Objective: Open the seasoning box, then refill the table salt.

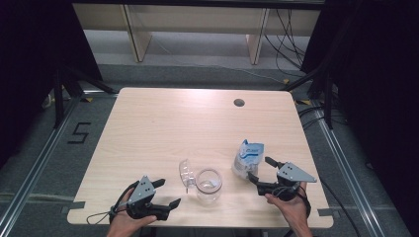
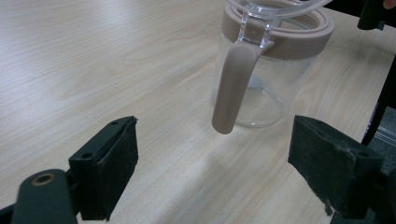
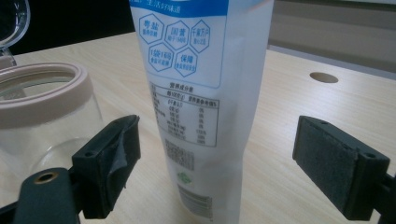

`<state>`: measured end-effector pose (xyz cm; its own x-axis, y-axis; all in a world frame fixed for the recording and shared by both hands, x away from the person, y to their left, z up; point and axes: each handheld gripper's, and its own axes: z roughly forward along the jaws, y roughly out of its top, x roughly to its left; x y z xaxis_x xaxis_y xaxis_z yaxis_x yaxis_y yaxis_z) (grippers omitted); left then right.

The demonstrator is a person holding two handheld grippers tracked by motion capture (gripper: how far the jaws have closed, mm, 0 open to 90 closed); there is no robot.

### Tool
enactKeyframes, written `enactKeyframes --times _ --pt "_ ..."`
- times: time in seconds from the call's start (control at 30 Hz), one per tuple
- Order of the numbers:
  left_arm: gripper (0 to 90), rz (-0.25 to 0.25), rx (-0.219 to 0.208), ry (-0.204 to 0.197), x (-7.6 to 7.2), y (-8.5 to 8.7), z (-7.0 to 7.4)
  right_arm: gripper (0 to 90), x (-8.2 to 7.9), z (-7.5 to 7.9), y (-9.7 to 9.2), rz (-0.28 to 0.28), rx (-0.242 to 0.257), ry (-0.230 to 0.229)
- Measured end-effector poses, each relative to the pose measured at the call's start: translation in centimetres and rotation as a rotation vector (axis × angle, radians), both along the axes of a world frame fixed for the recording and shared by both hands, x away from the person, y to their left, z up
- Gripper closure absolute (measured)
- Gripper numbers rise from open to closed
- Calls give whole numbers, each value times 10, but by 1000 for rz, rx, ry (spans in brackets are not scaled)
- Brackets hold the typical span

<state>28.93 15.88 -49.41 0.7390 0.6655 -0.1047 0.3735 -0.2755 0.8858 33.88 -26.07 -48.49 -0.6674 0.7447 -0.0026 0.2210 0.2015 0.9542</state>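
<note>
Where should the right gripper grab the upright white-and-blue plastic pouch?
Probably mid-body, on the flat printed faces of the white-and-blue plastic pouch. It stands upright between the open right gripper, so close level from the current side. It sits apart from the glass jar.

Lab: bare table (image 1: 163,123) amid black curtains (image 1: 34,59).

"5" marked on floor (image 1: 79,133)

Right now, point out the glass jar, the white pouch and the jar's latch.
glass jar (image 1: 208,186), high view, clear wall.
white pouch (image 3: 196,107), right gripper view, printed back panel.
latch (image 2: 232,88), left gripper view, beige clasp arm.
</note>
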Motion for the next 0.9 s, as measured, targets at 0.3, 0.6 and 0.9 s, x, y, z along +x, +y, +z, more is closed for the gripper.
enactKeyframes --times 0.3,0.6,0.9 --pt "153 0 12 -6 0 0 0 158 6 -3 3 10 11 -7" --pt "153 -14 14 -12 1 0 0 157 10 -8 7 -4 43 14" --pt "153 -8 9 -4 1 -1 -1 156 11 -10 9 15 47 28"
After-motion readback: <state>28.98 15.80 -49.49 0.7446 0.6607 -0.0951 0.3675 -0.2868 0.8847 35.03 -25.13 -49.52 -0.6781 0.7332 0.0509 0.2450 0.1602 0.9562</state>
